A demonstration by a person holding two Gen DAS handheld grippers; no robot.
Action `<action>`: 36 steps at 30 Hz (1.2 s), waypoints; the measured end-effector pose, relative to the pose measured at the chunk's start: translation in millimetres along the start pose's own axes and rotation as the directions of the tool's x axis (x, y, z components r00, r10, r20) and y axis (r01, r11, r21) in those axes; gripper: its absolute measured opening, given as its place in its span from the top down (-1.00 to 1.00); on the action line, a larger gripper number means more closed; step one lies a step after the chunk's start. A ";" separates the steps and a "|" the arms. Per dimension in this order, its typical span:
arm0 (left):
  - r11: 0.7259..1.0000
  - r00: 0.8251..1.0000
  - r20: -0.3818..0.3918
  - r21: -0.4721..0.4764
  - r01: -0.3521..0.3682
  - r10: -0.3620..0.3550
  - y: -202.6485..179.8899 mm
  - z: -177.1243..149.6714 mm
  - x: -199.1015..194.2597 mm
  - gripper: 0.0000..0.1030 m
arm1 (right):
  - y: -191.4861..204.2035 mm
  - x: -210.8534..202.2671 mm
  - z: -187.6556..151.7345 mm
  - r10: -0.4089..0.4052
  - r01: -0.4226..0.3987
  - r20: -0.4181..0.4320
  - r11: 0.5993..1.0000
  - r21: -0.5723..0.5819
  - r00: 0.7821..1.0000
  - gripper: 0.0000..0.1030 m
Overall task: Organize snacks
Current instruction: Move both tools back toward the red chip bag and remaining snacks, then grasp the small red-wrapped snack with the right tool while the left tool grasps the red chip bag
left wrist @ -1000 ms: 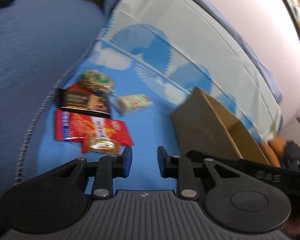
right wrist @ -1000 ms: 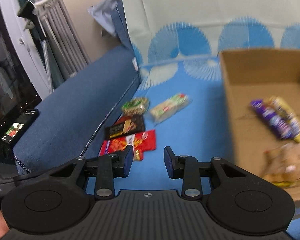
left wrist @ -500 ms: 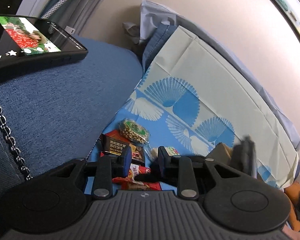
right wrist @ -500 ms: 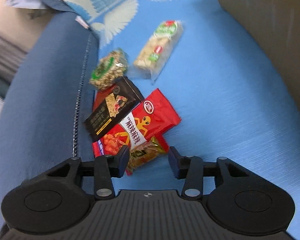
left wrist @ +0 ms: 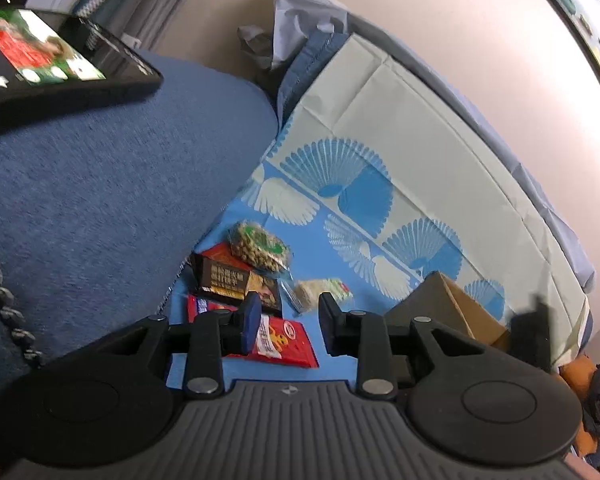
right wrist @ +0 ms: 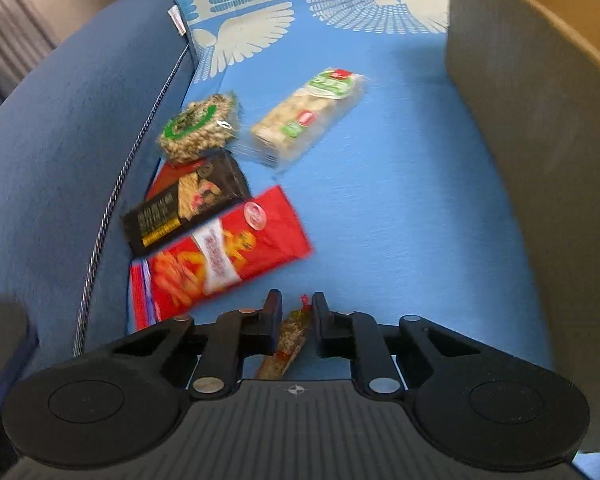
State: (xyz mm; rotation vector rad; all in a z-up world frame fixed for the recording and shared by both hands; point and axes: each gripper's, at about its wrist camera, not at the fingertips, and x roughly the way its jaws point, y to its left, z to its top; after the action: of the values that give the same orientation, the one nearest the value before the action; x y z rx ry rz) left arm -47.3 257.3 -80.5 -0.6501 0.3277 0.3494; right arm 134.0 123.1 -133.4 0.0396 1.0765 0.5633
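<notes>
Now right gripper [right wrist: 296,322] clamped on a small snack packet [right wrist: 290,338] (edge-on, blurred) near red snack bag [right wrist: 224,258]. Left gripper [left wrist: 288,318] empty, jaws opening above blue cover [left wrist: 328,356]; cardboard box [right wrist: 532,92] alongside.

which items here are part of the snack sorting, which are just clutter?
Job: small snack packet in right hand-held gripper; red snack bag; black snack pack; peanut pack; cracker pack; cardboard box.
Clutter: phone; plastic bag.
</notes>
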 end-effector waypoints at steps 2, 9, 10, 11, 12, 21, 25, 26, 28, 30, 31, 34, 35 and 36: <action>1.000 1.000 -0.028 0.017 -0.007 0.008 -2.2 -1.4 6.5 0.25 | -10.2 -15.6 -10.2 0.018 -0.018 -0.009 0.998 -0.060 1.000 0.74; 0.952 0.995 -0.044 0.297 -0.068 0.085 -40.0 -19.0 38.8 0.04 | -32.1 -55.8 -60.3 0.042 -0.029 0.045 0.969 -0.243 0.998 0.74; 0.938 0.994 -0.040 0.338 -0.081 0.100 -44.4 -22.1 45.5 -0.10 | -33.7 -55.8 -66.3 0.036 -0.019 0.061 0.965 -0.262 0.997 0.74; 0.923 0.992 -0.034 0.371 -0.099 0.120 -46.9 -25.0 52.8 -0.27 | -34.0 -55.6 -69.9 0.036 -0.014 0.075 0.962 -0.274 0.997 0.74; 0.909 0.989 -0.032 0.400 -0.119 0.143 -49.4 -27.4 60.7 -0.37 | -33.5 -53.8 -71.4 0.037 -0.009 0.093 0.959 -0.283 0.995 0.74; 0.768 0.957 -0.049 0.609 -0.200 0.287 -58.4 -53.8 120.1 -0.80 | -44.2 -35.2 -69.0 0.059 -0.023 0.130 0.964 -0.266 0.990 0.74; 0.717 0.945 -0.061 0.668 -0.201 0.321 -59.5 -63.4 136.9 -0.94 | -46.6 -46.5 -66.1 0.078 -0.044 0.126 0.967 -0.249 0.989 0.73; 0.704 0.940 -0.056 0.678 -0.211 0.336 -58.7 -65.4 140.9 -0.98 | -47.1 -51.8 -66.5 0.081 -0.048 0.123 0.966 -0.254 0.989 0.67; 0.708 0.941 -0.057 0.674 -0.211 0.334 -56.3 -63.6 145.3 -0.99 | -47.5 -59.4 -69.1 0.078 -0.047 0.103 0.961 -0.274 0.992 0.34; 0.730 0.940 -0.075 0.652 -0.207 0.334 -51.7 -58.8 148.4 -0.99 | -46.6 -61.5 -74.1 0.044 -0.020 0.074 0.953 -0.304 0.996 0.07; 0.753 0.939 -0.098 0.627 -0.199 0.330 -46.9 -54.9 149.5 -0.99 | -45.9 -60.6 -77.0 0.033 -0.014 0.052 0.947 -0.321 0.998 0.06; 0.793 0.937 -0.115 0.572 -0.209 0.329 -36.9 -46.3 145.6 -0.77 | -41.8 -53.7 -85.5 -0.002 0.005 0.008 0.926 -0.377 1.000 0.06; 0.795 0.937 -0.113 0.569 -0.211 0.330 -36.8 -45.6 143.1 -0.62 | -39.0 -54.1 -86.5 -0.009 0.013 0.013 0.918 -0.396 1.000 0.04; 0.796 0.938 -0.112 0.568 -0.209 0.327 -38.1 -45.3 139.6 -0.53 | -36.1 -53.9 -87.1 -0.006 0.011 0.013 0.914 -0.406 1.000 0.04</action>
State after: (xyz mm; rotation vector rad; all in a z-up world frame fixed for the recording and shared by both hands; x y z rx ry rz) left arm 84.4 229.8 -150.3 -0.0610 0.6960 0.4381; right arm 57.1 46.9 -142.4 -0.3262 0.9296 0.7694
